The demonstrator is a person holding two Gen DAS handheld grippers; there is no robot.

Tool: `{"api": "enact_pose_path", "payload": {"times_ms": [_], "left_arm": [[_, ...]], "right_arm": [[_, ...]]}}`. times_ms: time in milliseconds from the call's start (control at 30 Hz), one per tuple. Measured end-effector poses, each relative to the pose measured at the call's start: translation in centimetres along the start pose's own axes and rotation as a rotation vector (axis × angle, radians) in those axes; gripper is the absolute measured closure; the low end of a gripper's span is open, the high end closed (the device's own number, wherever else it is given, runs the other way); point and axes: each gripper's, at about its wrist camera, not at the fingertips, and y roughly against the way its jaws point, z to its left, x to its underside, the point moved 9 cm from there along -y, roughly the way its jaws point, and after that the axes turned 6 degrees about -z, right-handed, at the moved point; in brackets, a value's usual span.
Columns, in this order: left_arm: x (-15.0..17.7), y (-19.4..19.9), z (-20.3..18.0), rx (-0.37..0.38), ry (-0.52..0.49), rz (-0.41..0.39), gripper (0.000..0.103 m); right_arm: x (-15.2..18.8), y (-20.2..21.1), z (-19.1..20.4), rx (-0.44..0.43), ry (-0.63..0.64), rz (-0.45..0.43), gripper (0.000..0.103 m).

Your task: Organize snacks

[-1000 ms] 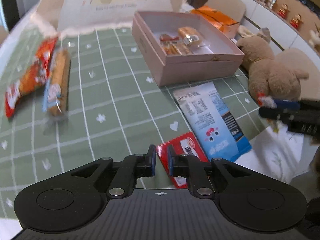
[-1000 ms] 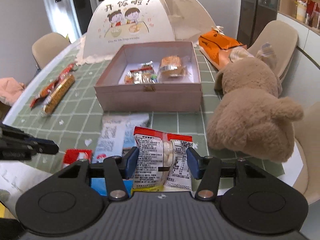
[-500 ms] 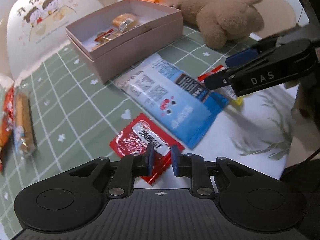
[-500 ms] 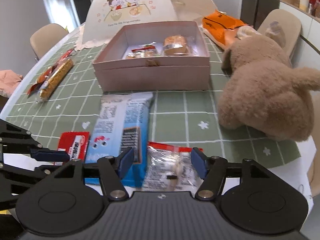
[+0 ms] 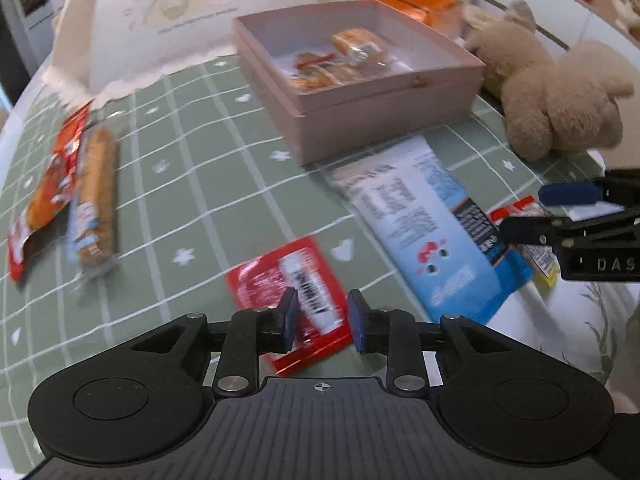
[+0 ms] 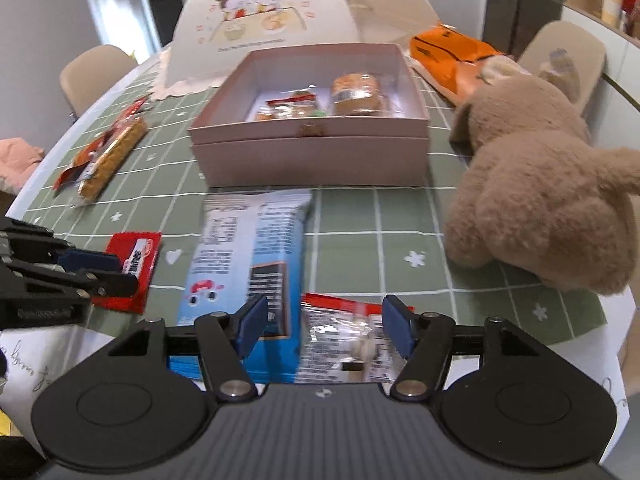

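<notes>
An open pink box [image 5: 384, 120] [image 6: 312, 160] with a few wrapped snacks inside stands mid-table. My left gripper [image 5: 320, 316] is open, its pads on either side of a flat red packet [image 5: 288, 292] [image 6: 134, 258] on the table. My right gripper [image 6: 324, 330] is open over a clear snack bag with a red top [image 6: 344, 336] that lies between its fingers near the table's front edge. A long blue and white packet [image 5: 424, 224] [image 6: 248, 256] lies between the two grippers. The right gripper also shows in the left wrist view [image 5: 560, 212].
A brown plush toy [image 6: 548, 200] [image 5: 560, 92] sits right of the box. A long biscuit pack [image 5: 96, 196] and a red-orange packet [image 5: 44, 184] lie at the left. An orange bag [image 6: 448, 56] and a white food cover [image 6: 280, 20] stand behind the box.
My left gripper has opened and now straddles the red packet. My right gripper let go of the clear snack bag, which now lies on the table between its open fingers.
</notes>
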Motion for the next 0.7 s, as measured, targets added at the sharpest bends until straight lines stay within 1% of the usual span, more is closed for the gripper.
{"api": "enact_pose_path", "payload": {"times_ms": [33, 100, 167, 233, 300, 367, 433, 467, 533, 633, 667, 700], "left_arm": [[-0.2, -0.2, -0.7, -0.004, -0.032, -0.008, 0.07], [-0.3, -0.6, -2.1, 0.018, -0.077, -0.013, 0.065], [0.0, -0.8, -2.8, 0.088, -0.046, 0.004, 0.065], [0.3, -0.4, -2.5, 0.109, -0.006, 0.0, 0.065], [0.2, 0.6, -1.4, 0.064, 0.035, -0.05, 0.065], [-0.2, 2.0, 0.7, -0.008, 0.103, -0.113, 0.066], [-0.4, 2.5, 2.2, -0.054, 0.153, -0.132, 0.067], [-0.4, 2.3, 2.5, -0.06, 0.15, -0.121, 0.067], [-0.4, 1.5, 2.0, -0.06, 0.1, -0.089, 0.067], [0.1, 0.3, 0.2, -0.065, -0.028, -0.054, 0.066], [0.3, 0.2, -0.4, -0.077, -0.061, -0.062, 0.06], [0.3, 0.0, -0.8, -0.074, -0.074, -0.059, 0.049]], "right_arm": [[0.0, 0.1, -0.2, 0.005, -0.003, 0.0, 0.039], [0.1, 0.2, -0.6, 0.015, -0.003, 0.001, 0.039], [0.2, 0.4, -1.0, 0.023, -0.002, 0.002, 0.039], [0.4, 0.5, -1.3, 0.029, -0.006, 0.005, 0.039], [0.7, 0.7, -1.6, 0.035, -0.016, 0.008, 0.039], [1.0, 1.0, -2.0, 0.04, -0.033, 0.009, 0.039], [1.3, 1.1, -2.4, 0.045, -0.053, 0.01, 0.039], [1.5, 1.0, -2.6, 0.047, -0.064, 0.015, 0.039], [1.7, 0.6, -2.7, 0.043, -0.081, 0.024, 0.037], [1.7, 0.2, -2.5, 0.044, -0.073, 0.032, 0.036], [1.8, 0.1, -2.5, 0.049, -0.064, 0.034, 0.036], [1.8, 0.0, -2.4, 0.052, -0.057, 0.037, 0.036]]}}
